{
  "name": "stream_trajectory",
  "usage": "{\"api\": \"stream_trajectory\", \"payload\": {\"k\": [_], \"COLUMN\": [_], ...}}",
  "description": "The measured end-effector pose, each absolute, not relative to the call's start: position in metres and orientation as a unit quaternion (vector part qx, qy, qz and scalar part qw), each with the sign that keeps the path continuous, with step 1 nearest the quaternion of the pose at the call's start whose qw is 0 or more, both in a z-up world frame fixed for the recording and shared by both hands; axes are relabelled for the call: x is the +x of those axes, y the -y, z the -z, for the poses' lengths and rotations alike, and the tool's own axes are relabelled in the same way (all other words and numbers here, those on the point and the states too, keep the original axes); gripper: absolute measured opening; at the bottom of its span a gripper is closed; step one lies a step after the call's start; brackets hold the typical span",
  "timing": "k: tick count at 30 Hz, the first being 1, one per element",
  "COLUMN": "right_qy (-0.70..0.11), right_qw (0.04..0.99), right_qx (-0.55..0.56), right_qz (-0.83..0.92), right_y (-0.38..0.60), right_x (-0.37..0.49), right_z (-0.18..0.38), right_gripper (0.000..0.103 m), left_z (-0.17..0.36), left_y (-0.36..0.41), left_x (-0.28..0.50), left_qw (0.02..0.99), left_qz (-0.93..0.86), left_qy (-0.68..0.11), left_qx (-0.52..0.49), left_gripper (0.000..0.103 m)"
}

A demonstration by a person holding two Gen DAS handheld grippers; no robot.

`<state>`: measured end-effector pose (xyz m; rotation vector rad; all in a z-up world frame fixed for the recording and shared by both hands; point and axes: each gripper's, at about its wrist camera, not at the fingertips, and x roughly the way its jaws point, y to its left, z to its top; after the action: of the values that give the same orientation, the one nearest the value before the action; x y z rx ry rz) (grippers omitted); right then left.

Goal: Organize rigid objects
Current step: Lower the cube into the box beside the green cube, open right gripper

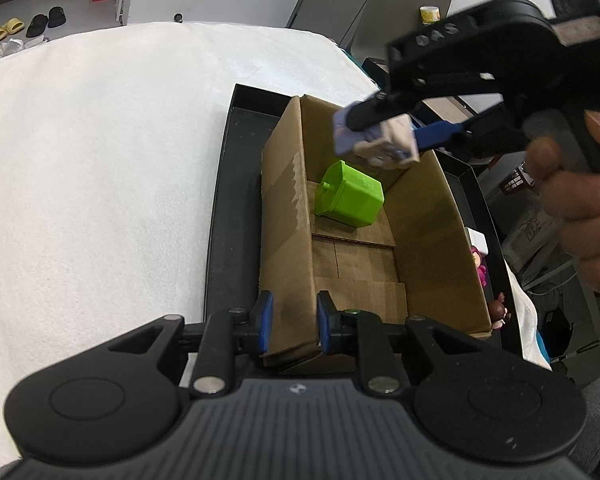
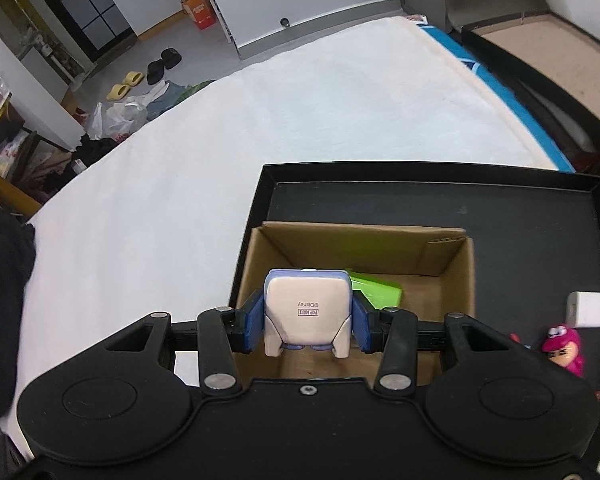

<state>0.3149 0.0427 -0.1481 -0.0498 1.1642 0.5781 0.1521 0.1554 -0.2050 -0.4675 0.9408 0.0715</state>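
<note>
An open cardboard box [image 1: 288,216] [image 2: 456,276] stands inside a shallow black tray [image 1: 220,216] [image 2: 500,200]. A bright green plastic block [image 1: 350,194] [image 2: 376,290] lies on the box floor. My left gripper [image 1: 294,322] is shut on the box's near left wall, a blue pad on each side of it. My right gripper [image 2: 308,322] [image 1: 384,136] is shut on a white and lavender toy figure [image 2: 307,308] [image 1: 374,142], held above the box's far end, just over the green block.
A white charger plug [image 2: 586,309] [image 1: 478,242], a pink figure [image 2: 564,350] [image 1: 480,266] and a small brown figure [image 1: 499,312] lie in the tray to the right of the box. The tray rests on a white cloth-covered surface [image 1: 100,160] [image 2: 300,112].
</note>
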Motion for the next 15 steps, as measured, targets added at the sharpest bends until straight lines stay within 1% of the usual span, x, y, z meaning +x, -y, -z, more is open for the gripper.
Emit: {"api": "stream_trajectory", "payload": {"k": [15], "right_qy": [-0.563], "right_qw": [0.784], "right_qx": [0.016], "right_qz": [-0.262], "right_y": [-0.056], "right_x": [0.328], "right_z": [0.17], "right_gripper": [0.045], "left_z": [0.205], "left_y": [-0.155], "left_x": [0.153], "left_qw": [0.865], "left_qz": [-0.039], "left_qy": [-0.45], "left_qx": [-0.221], "left_gripper": [0.021]}}
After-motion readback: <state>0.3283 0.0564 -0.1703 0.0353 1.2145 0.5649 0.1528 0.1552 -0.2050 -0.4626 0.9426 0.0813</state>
